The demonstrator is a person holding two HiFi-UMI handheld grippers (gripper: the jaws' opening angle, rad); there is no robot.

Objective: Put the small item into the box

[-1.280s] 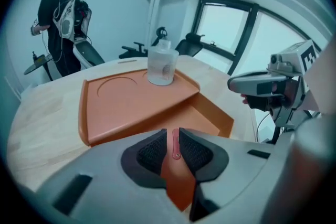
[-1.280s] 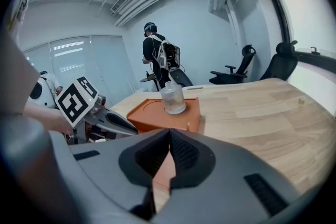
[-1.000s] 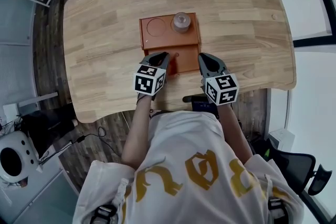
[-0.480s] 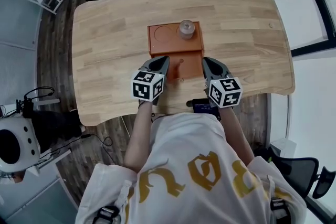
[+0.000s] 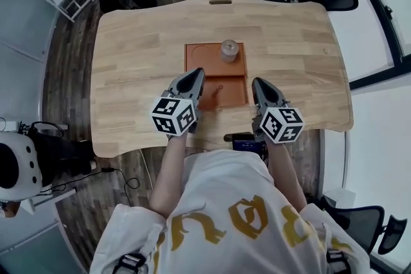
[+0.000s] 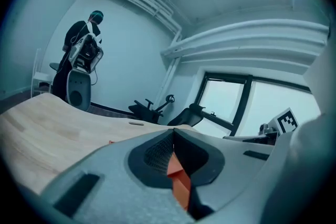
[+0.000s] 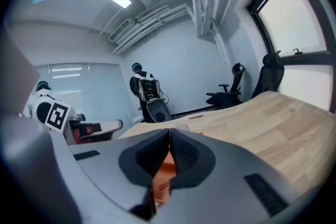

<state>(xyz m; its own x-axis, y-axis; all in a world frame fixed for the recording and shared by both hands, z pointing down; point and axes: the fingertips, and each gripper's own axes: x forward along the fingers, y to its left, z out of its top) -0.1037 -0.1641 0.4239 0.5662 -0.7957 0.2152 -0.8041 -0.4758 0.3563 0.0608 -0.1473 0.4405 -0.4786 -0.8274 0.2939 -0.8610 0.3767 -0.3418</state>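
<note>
With left gripper (image 5: pixel 196 74) and right gripper (image 5: pixel 259 83) clenched empty, one should spread its jaws before squarely straddling the small item (image 5: pixel 228 49) on the box (image 5: pixel 232 88)

Orange-brown box (image 5: pixel 231 92): rectangular, lying flat and open near the middle of the worktop (image 5: pixel 141 42). Split into a far and a near section. Far section carrying a round recess (image 5: pixel 200 54) at its left; near section flat, with a tiny mark too small to identify. Small item (image 5: pixel 229 50): pale grey, round, standing upright on the far section, just right of the recess.
</note>
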